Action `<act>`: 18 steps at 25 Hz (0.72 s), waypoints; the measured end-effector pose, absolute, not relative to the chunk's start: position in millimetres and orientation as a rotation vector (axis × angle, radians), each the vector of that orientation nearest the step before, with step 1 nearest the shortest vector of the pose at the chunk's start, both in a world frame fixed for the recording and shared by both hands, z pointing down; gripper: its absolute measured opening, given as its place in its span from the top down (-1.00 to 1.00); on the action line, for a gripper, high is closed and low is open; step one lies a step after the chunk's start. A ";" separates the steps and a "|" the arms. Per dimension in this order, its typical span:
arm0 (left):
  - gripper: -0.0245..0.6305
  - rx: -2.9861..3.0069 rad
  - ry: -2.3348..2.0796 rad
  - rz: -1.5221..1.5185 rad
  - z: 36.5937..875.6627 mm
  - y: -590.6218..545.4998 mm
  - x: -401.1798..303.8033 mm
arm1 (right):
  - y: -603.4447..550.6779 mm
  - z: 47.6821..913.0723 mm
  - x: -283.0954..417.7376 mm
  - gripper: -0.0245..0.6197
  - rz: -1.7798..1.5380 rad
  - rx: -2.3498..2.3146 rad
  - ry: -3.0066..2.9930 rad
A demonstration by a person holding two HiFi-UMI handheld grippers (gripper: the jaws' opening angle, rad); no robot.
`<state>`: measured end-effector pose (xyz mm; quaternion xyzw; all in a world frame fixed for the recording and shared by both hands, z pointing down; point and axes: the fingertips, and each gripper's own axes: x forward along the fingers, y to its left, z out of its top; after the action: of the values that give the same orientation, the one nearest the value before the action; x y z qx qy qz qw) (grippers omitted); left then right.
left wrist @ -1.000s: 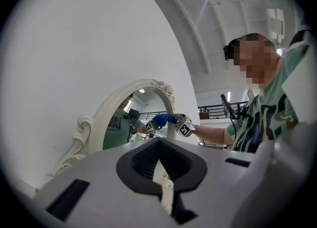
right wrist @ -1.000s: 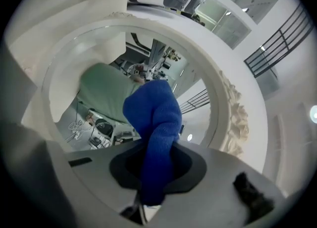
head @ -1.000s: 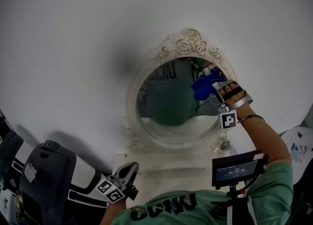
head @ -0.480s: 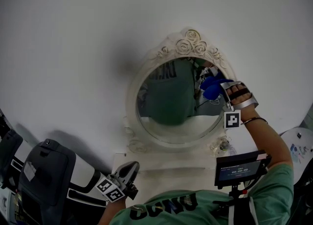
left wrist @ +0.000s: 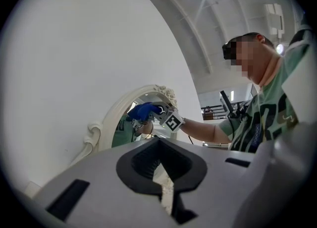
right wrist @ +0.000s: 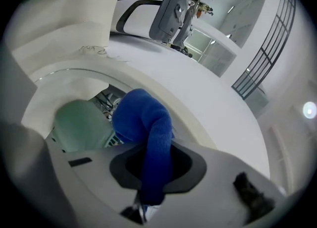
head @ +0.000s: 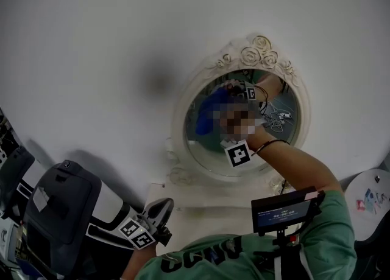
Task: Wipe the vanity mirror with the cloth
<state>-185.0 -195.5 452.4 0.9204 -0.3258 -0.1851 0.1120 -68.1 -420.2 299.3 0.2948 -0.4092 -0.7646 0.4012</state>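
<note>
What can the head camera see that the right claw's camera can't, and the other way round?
Only the head view shows the left claw held low, a small screen and the carved roses atop the vanity mirror. Only the right gripper view shows the right claw shut on the blue cloth, and a dark railing. Both show cloth, mirror frame and white wall.

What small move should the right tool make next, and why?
Probably drag the cloth down along the glass toward the lower rim. The right tool is shut on it and holds it against the left side of the mirror, near the frame, so the lower glass seems the nearest part to cover.
</note>
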 end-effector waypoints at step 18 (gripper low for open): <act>0.93 2.691 -0.948 -0.541 456.7 -200.9 -181.9 | -443.7 316.3 -49.4 0.78 -1.886 0.686 -0.980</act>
<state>-181.9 -200.9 456.7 0.9201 -0.3242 -0.1850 0.1184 -49.4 -443.7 316.3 0.2759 -0.3942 -0.7589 0.4388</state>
